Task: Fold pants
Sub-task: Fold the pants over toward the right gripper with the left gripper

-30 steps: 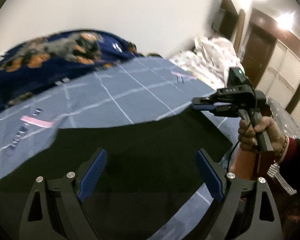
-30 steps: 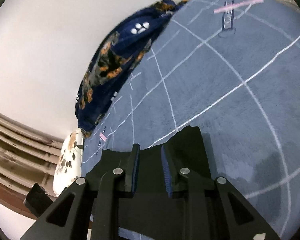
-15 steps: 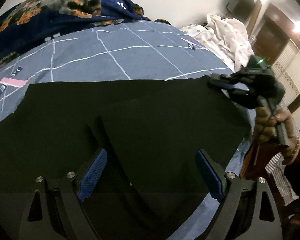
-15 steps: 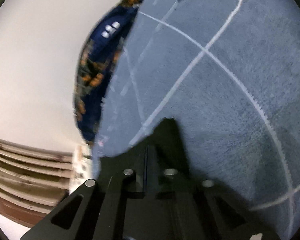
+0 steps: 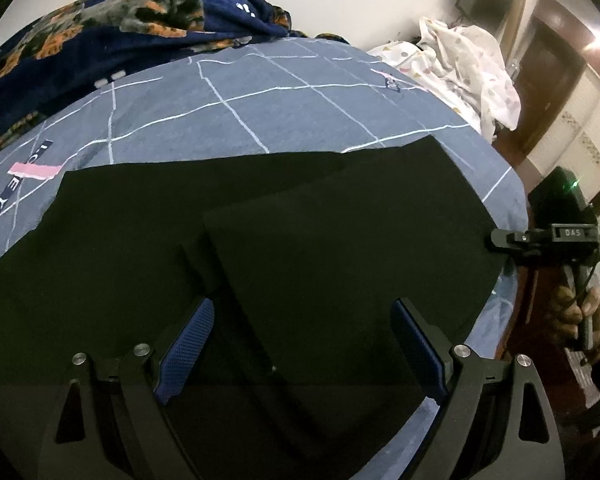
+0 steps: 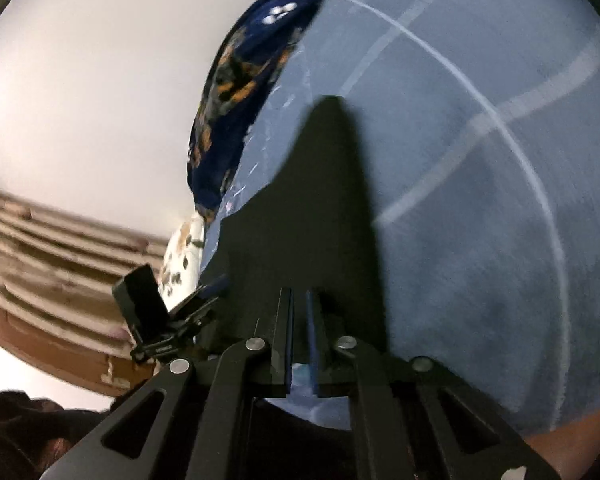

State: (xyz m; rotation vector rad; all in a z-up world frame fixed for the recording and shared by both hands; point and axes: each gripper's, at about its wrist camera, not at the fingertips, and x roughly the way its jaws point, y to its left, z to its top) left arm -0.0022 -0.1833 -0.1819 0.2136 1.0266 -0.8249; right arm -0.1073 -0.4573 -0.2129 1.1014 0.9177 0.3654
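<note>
- Since a second ago: black pants [image 5: 284, 240] brought down from a raised, stretched sheet to lie flat on the blue-grey bedspread [image 5: 260, 92], with one layer now doubled over the other.
- Right gripper [image 5: 500, 239] shifted from above the far right of the cloth to its right edge, low beside the bed.
- Pants spread across the near half of the bed, reaching almost from the left side to the right edge.
- Upper layer: a broad black panel lying slantwise over the lower one, its left border running diagonally down toward the near edge.
- Lower layer showing to the left and along the far side, with a straight far hem parallel to a white grid line of the bedspread.
- Fabric matte, uniformly black, no visible creases or seams in this light.
- Left gripper [image 5: 300, 344] poised over the near part of the pants, jaws wide apart, blue pads [image 5: 188, 340] on either side of the folded panel's lower part, nothing between them.
- Right gripper [image 6: 299, 316] jaws nearly together, clamped on a narrow edge of the pants [image 6: 320, 208], which run forward from the fingers as a tapering black strip.
- No containers in sight.
- Dark blue floral blanket [image 5: 100, 40] heaped along the far side of the bed; white patterned bedding [image 5: 468, 56] bunched at the far right.
</note>
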